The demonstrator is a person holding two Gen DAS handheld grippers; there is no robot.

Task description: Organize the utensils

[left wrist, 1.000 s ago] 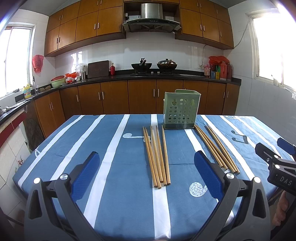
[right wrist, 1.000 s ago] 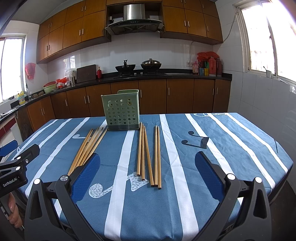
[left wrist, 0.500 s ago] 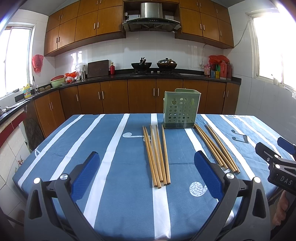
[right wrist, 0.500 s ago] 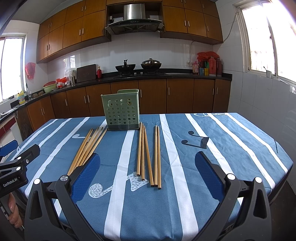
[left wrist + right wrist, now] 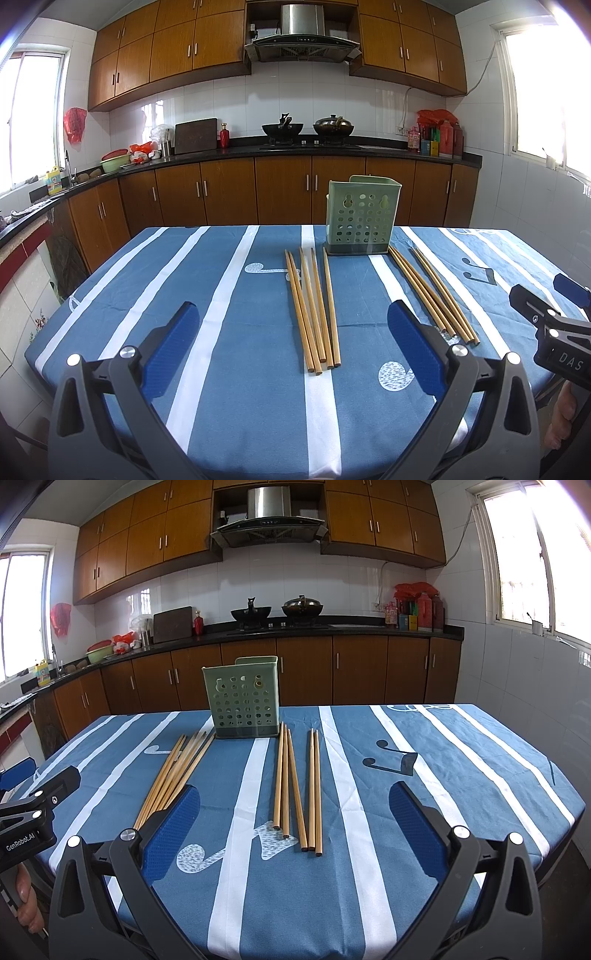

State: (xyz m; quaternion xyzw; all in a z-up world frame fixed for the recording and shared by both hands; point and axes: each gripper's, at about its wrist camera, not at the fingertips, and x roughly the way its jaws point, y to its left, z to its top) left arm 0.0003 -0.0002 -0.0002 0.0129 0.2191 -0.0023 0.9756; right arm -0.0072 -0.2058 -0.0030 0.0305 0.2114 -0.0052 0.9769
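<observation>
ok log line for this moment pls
left gripper: open, empty | right gripper: open, empty | chopsticks: two bunches on table | green holder: upright, apparently empty

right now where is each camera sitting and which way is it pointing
Left wrist: on the left tool, open, facing the holder and stove; the right tool and a hand show at right.
Right wrist: on the right tool, open, facing likewise; the left tool and fingers show at left.
Shared: holder, both chopstick groups, striped tablecloth.
</observation>
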